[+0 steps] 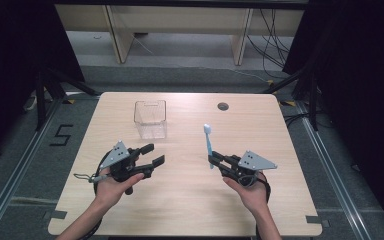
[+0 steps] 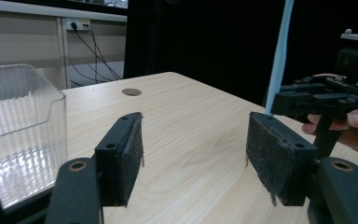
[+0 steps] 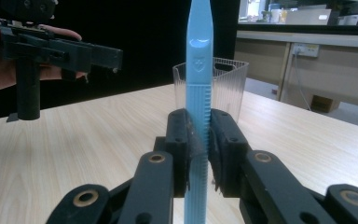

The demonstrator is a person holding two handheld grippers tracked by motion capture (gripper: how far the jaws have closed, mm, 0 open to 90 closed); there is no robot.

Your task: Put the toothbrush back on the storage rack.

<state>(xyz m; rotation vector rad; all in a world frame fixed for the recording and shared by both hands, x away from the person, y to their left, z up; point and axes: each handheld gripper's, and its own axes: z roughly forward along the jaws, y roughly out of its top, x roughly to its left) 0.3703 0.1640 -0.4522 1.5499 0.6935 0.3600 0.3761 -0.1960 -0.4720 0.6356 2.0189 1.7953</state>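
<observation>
Plainly the light, stiff, slick blue toothbrush (image 3: 198,93), pinched low on its ribbed handle by the right gripper (image 3: 199,144), stands toward twelve o'clock, while the left gripper (image 2: 193,149) gapes empty.

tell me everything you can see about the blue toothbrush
The toothbrush is light blue and looks like plastic, with a ribbed grip section, a small crest mark above it and a whitish head at the far end in the high view. The right gripper is shut on its handle, both pads pressing the ribbed part, holding it above the table, clear of the clear container.
</observation>
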